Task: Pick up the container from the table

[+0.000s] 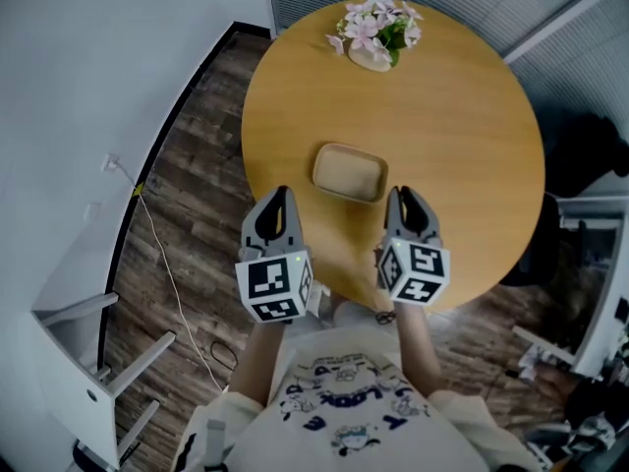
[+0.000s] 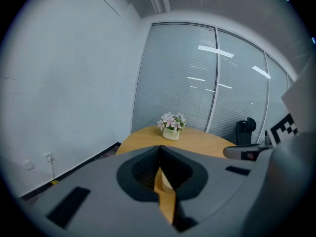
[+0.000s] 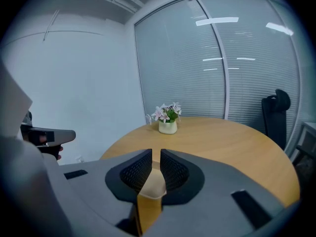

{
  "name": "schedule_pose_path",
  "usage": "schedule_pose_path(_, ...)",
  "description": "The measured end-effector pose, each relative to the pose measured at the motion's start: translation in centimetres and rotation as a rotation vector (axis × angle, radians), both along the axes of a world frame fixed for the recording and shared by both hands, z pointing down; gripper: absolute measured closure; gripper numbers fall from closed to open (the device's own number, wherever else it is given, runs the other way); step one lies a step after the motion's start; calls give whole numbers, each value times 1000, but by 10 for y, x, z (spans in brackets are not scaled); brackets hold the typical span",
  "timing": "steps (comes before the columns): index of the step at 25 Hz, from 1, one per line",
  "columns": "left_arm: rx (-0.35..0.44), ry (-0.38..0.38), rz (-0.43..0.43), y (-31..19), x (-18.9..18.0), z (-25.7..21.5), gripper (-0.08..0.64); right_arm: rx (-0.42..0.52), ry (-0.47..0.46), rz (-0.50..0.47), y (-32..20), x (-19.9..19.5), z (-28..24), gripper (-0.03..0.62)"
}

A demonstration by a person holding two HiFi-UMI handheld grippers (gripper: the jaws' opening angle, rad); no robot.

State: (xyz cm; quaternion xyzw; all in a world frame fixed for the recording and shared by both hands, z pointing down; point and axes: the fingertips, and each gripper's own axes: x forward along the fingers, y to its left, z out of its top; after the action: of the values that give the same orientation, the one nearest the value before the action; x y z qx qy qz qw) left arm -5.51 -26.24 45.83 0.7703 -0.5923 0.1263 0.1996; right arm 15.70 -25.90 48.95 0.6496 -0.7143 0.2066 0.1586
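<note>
- Tan and shallow, the container (image 1: 348, 171) was seen lying near the middle of the round wooden table (image 1: 462, 126), untouched by either tool.
- The left gripper (image 1: 278, 197) and the right gripper (image 1: 405, 197) were held side by side over the table's near edge, one to each side of the container and just short of it.
- In the left gripper view, the jaws were seen closed, tips met, with nothing clamped; a strip of the container (image 2: 165, 181) showed below them.
- In the right gripper view, the jaws were drawn almost together, only a thin slit being left, and nothing was held; the container (image 3: 152, 181) showed beneath.
- Pink flowers (image 1: 374, 29) in a pale pot were set at the table's far edge, well apart from the container.
- A cable (image 1: 172, 273) was laid across the dark floor on the left.
</note>
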Motion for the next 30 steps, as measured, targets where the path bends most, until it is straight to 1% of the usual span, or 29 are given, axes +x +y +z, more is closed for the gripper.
schedule_pose_path(4,-47,-11,2,-10,6,21,557,-48,7,-3,-11,5,21,555)
schedule_pose_path(9,-87,-18,8,-20,13,40,557,-107,-4,-5,-19,9,44,525)
schedule_pose_path(13,-119,-27,15,-25,20,54,557,-148,-10,-2,-24,14,61,517)
schedule_pose_path(18,-161,-38,21,-24,26,72,557,-196,-20,-4,-27,16,83,512)
schedule_pose_path(22,-179,-50,26,-25,28,84,557,-236,-25,5,-29,16,99,512)
schedule_pose_path(30,-236,-58,20,-25,28,109,557,-295,-11,11,-35,18,124,512)
